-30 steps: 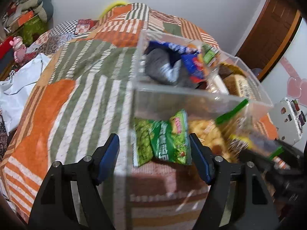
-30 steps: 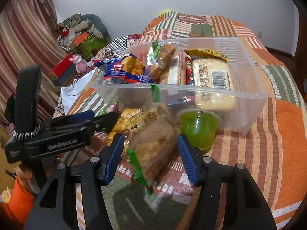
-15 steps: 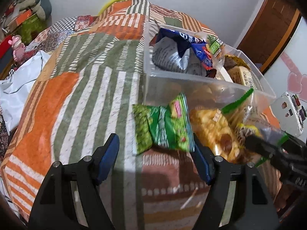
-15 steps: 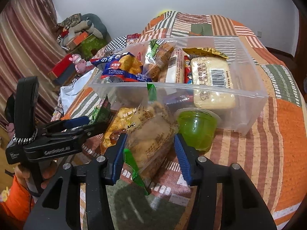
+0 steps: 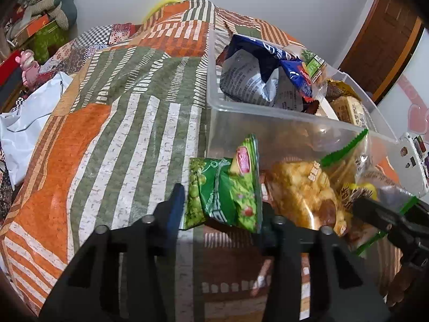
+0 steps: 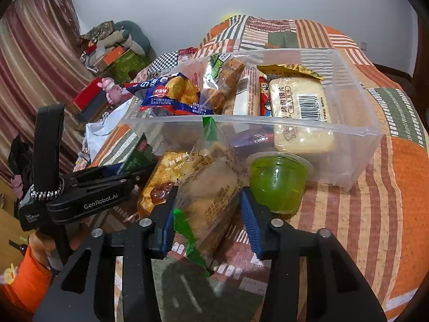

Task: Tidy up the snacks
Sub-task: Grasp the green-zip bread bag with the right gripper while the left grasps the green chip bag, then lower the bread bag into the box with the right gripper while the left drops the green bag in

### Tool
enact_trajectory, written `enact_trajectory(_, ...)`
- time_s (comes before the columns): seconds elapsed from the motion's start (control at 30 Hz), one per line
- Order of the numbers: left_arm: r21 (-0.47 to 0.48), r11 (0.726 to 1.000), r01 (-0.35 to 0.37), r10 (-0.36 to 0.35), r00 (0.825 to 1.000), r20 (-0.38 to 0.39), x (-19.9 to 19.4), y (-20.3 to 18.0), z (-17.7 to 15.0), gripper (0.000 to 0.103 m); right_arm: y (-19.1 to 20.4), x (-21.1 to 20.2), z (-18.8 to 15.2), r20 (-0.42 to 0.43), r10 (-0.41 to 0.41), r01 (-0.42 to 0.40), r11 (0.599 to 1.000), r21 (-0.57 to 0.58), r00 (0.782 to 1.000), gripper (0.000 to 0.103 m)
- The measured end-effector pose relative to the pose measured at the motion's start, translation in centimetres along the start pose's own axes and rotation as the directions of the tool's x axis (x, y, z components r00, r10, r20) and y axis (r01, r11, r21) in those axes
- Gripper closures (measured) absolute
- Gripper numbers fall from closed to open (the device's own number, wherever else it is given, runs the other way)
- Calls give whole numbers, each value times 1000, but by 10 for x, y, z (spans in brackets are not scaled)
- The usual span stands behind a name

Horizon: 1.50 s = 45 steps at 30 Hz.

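A clear plastic bin (image 5: 241, 123) (image 6: 348, 139) holding several snack packs stands on the quilted bed. In front of it lie a green snack packet (image 5: 225, 187), a yellow puff bag (image 5: 303, 190) (image 6: 161, 177), a clear bag of pastry with green edges (image 6: 211, 190) and a green jelly cup (image 6: 277, 182). My left gripper (image 5: 221, 209) has closed its blue pads on the green packet. My right gripper (image 6: 207, 214) has its pads against both sides of the pastry bag. The right gripper also shows at the right of the left wrist view (image 5: 388, 217).
The patchwork quilt (image 5: 120, 134) covers the bed, with open quilt left of the bin. A white cloth (image 5: 26, 123), a pink toy (image 5: 26, 67) and stacked boxes (image 6: 107, 61) lie beyond the bed's left edge. A door (image 5: 386, 43) is at the right.
Both grippers have narrowed. The left one moved in and closed around the green packet. The right one closed onto the pastry bag.
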<state>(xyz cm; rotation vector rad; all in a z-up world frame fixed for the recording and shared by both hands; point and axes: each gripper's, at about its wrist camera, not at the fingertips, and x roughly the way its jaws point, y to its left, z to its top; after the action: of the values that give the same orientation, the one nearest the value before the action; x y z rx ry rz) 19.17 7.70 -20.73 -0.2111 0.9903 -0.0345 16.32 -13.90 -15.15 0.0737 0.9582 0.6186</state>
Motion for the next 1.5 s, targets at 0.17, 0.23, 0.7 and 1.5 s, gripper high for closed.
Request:
enact_trajectory(0.17,-9,1000,24,-24,1000,4,-8,5,-3,72,3,-6,-2,12,-6,6,1000,-5,1000,70)
enact_trajectory(0.23,-9,1000,30,-29,1000,7,-13,3,-8,72,4,-10,-4,18,-9,9,1000,-7,1000,75)
enact_trajectory(0.7,49,997,61,-65,994,87,-61,-28,-10,72,9,-47,-6,116,-30,36,998,-52,993,75)
enact_trajectory(1.5,143,976,164,-191,961,198,-81,-92,45,72,-20,-86,38,324,-97,104,995,-4,941,77)
